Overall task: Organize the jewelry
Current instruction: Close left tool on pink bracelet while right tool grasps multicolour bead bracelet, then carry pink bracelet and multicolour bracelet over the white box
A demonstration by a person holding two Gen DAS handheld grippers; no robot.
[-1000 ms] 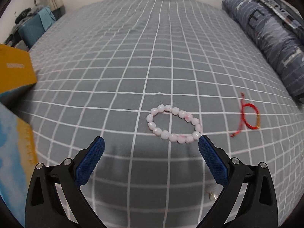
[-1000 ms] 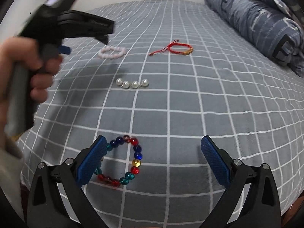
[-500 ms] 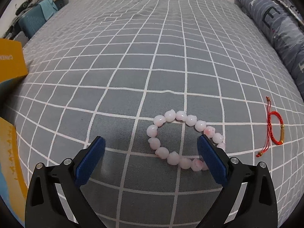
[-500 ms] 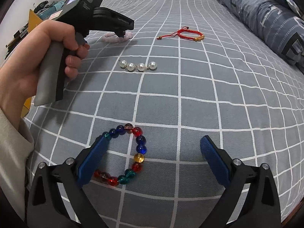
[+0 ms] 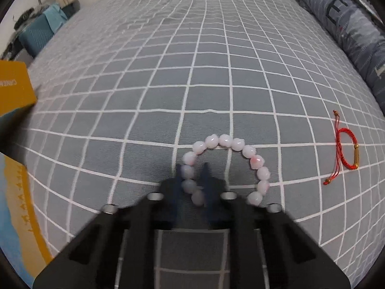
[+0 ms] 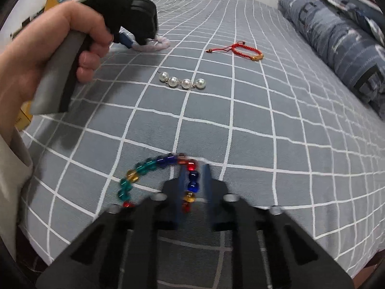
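Observation:
A pink bead bracelet (image 5: 240, 147) lies on the grey checked bedspread (image 5: 192, 72). My left gripper (image 5: 192, 180) is shut on its left side, with beads between the blue pads. In the right wrist view the same bracelet (image 6: 154, 44) shows under the left gripper (image 6: 137, 39). A multicoloured bead bracelet (image 6: 149, 166) lies near the bed's front edge. My right gripper (image 6: 193, 180) is shut on its right side, with red and blue beads between the pads.
A red cord bracelet (image 5: 346, 149) lies to the right, also seen in the right wrist view (image 6: 243, 50). A short pearl strand (image 6: 182, 82) lies mid-bed. A blue patterned pillow (image 6: 336, 38) runs along the right. A yellow box (image 5: 14, 91) stands at the left.
Both grippers have dropped onto the bed and closed from wide open: the left on the pink bracelet, the right on the multicoloured bracelet.

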